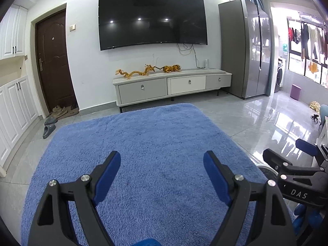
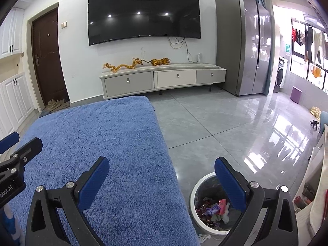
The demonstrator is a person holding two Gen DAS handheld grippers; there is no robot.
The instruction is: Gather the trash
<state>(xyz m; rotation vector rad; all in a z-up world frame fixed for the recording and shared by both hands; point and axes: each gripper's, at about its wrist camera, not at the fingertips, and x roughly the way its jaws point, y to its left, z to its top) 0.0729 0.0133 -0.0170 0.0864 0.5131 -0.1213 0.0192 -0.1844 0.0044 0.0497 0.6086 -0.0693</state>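
My left gripper (image 1: pixel 162 157) is open and empty above a blue shaggy rug (image 1: pixel 143 139). My right gripper (image 2: pixel 162 164) is open and empty over the rug's right edge (image 2: pixel 102 143). A round white trash bin (image 2: pixel 196 186) with a dark liner stands on the floor below the right finger; crumpled wrappers (image 2: pixel 213 207) lie inside it. The right gripper shows at the right edge of the left wrist view (image 1: pixel 287 164). The left gripper shows at the left edge of the right wrist view (image 2: pixel 12 155). No loose trash shows on the rug.
A white TV cabinet (image 1: pixel 172 84) with dragon and tiger figures stands under a wall TV (image 1: pixel 151 18). A grey fridge (image 1: pixel 246 47) is at the right. Slippers (image 1: pixel 49 129) lie by the brown door (image 1: pixel 53 61). Glossy grey tiles (image 2: pixel 225 127) run right of the rug. A purple stool (image 2: pixel 296 94) stands far right.
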